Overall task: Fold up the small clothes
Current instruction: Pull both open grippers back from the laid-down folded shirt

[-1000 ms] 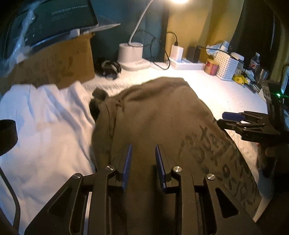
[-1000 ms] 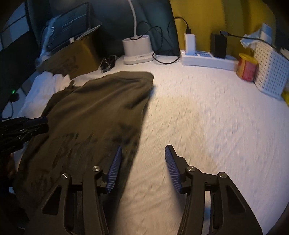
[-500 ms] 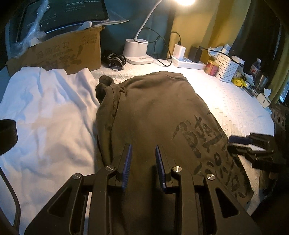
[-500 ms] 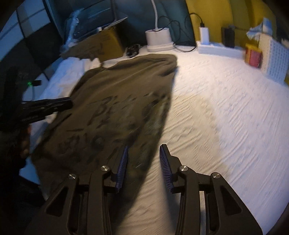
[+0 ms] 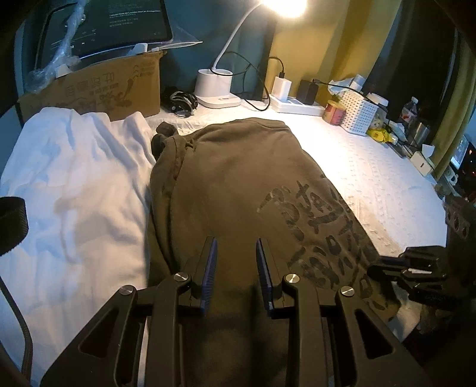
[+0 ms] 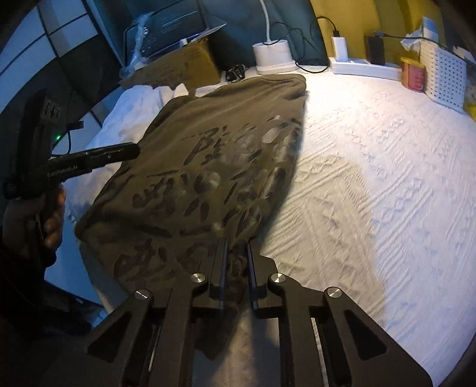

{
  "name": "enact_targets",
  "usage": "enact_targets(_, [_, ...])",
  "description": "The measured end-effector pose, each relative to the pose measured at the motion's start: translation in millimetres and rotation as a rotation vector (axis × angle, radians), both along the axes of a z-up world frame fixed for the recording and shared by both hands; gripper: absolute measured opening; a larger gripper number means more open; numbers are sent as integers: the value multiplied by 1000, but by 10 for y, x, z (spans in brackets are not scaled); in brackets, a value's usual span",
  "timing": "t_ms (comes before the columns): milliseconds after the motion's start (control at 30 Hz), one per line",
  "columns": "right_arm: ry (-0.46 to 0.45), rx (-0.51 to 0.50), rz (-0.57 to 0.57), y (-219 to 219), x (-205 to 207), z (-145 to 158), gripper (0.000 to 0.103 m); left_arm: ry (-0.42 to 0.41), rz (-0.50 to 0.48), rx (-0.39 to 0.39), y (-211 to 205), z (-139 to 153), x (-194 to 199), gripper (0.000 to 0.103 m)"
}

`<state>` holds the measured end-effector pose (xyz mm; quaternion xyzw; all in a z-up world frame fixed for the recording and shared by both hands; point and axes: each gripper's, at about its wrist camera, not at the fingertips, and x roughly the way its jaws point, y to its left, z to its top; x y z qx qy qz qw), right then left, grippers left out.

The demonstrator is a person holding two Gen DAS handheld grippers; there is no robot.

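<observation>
shirts: 1 olive (image 5: 238,184), 1 white (image 5: 74,184); 2 tongs.

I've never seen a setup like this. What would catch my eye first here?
An olive-brown shirt with dark lettering lies across the middle of the white bedcover. The right gripper is closing on its near edge, cloth between the jaws. A glowing desk lamp stands at the back.

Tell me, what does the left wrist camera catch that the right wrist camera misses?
Only the left wrist view shows the glowing lamp head, the bottles at far right, and most of the white cloth. Only the right wrist view shows the hand holding the left tool, and the right tool closing with the shirt's edge between its pads. Both show the olive printed shirt, cardboard box and white basket.
</observation>
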<state>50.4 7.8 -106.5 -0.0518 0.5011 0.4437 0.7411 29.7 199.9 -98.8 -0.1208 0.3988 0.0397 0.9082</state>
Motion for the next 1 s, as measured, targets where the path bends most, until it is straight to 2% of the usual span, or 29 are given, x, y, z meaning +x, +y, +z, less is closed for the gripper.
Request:
enact_targets(467, [0,-9,3,-99,-233,58,13,8,-15,-24,-106,-8,-198,27])
enact_targets(500, [-1,-10,3,-110,-242,63,13,7,-13,-22,-122,-1,-207,35])
enact_targets(533, [-2,-12,2,-118,-249,68,13,2,-9,-19,-135,10,-223,50])
enact_targets(600, [-8,-17,3,-132,-263,82,14,-26,13,-7,-156,58,-252,67])
enact_targets(700, [-5,-18,10,-174,-267,110,14,-41,52,6,-201,103,-257,69])
enact_targets(733, [-7,-18,11,-189,-262,119,18,-42,57,5,-232,105,-246,69])
enact_targets(867, [-34,-14,-3,-267,-226,177,44,-21,52,26,-359,88,-175,69])
enact_targets(1000, [-57,-11,-33,-393,-133,227,49,-18,38,37,-509,110,-112,69])
